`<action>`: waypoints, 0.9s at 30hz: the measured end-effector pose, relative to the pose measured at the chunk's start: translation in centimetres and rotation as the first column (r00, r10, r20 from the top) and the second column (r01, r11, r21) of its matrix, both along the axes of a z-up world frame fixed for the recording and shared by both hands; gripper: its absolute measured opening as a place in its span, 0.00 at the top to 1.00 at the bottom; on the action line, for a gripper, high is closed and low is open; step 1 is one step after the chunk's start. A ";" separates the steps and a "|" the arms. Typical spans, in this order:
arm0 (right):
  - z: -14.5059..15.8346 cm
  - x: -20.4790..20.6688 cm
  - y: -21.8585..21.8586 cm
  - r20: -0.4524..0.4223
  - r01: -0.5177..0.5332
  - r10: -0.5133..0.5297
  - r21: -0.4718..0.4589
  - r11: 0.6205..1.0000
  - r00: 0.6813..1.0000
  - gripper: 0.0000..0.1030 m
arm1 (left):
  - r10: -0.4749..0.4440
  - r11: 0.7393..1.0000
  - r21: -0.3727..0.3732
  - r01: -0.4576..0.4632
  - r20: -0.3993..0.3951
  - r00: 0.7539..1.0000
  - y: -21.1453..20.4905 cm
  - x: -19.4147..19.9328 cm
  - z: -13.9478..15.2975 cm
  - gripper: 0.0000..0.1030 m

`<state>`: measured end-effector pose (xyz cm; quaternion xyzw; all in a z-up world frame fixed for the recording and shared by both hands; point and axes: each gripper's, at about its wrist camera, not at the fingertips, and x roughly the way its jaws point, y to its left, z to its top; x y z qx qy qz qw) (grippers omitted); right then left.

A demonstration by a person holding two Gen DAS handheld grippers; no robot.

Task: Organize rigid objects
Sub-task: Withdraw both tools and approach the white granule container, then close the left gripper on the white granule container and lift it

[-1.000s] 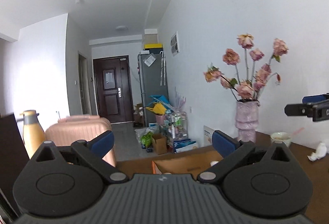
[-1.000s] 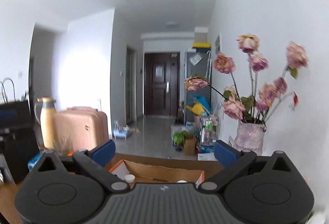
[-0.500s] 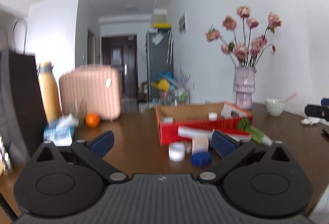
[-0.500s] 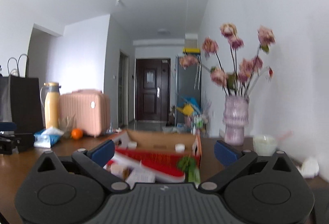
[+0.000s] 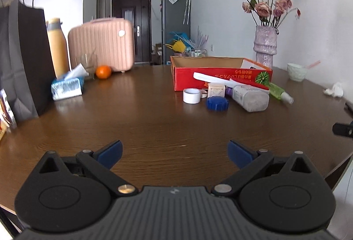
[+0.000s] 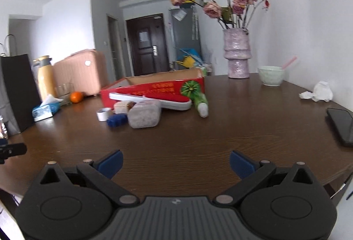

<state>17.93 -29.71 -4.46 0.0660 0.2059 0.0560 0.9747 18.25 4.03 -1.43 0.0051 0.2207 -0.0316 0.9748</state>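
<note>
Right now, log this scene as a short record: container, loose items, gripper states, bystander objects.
container: red cardboard box, open top, on the wooden table
loose items in front of box: white tape roll, blue cap, clear plastic jar lying on its side, green bottle lying down
left hand-held gripper: open, empty
right hand-held gripper: open, empty
bystanders: orange, tissue pack, phone, flower vase
</note>
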 end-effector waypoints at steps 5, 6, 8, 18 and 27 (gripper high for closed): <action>0.1 0.8 0.5 0.019 -0.019 0.019 -0.009 1.000 1.000 0.00 | 0.009 1.000 0.014 -0.008 -0.038 0.999 -1.1 2.4 -0.1 0.00; 0.0 1.3 0.5 0.000 -0.028 0.028 -0.013 1.000 1.000 0.00 | 0.005 1.000 0.010 -0.005 -0.044 0.999 -1.3 2.8 -0.2 0.00; -0.1 2.4 0.7 -0.034 -0.044 0.043 -0.031 0.999 0.999 0.00 | -0.018 1.000 -0.014 0.017 -0.054 0.998 -1.8 3.6 -0.5 0.00; 2.0 10.9 3.9 -0.067 -0.124 0.118 -0.086 0.989 0.991 0.03 | -0.038 0.997 -0.064 0.031 -0.102 0.994 -3.2 9.5 -0.7 0.00; 1.2 20.9 9.0 -0.157 -0.217 0.197 -0.120 0.969 0.968 0.23 | -0.029 0.997 -0.080 0.017 -0.152 0.988 -3.1 14.6 -1.4 0.00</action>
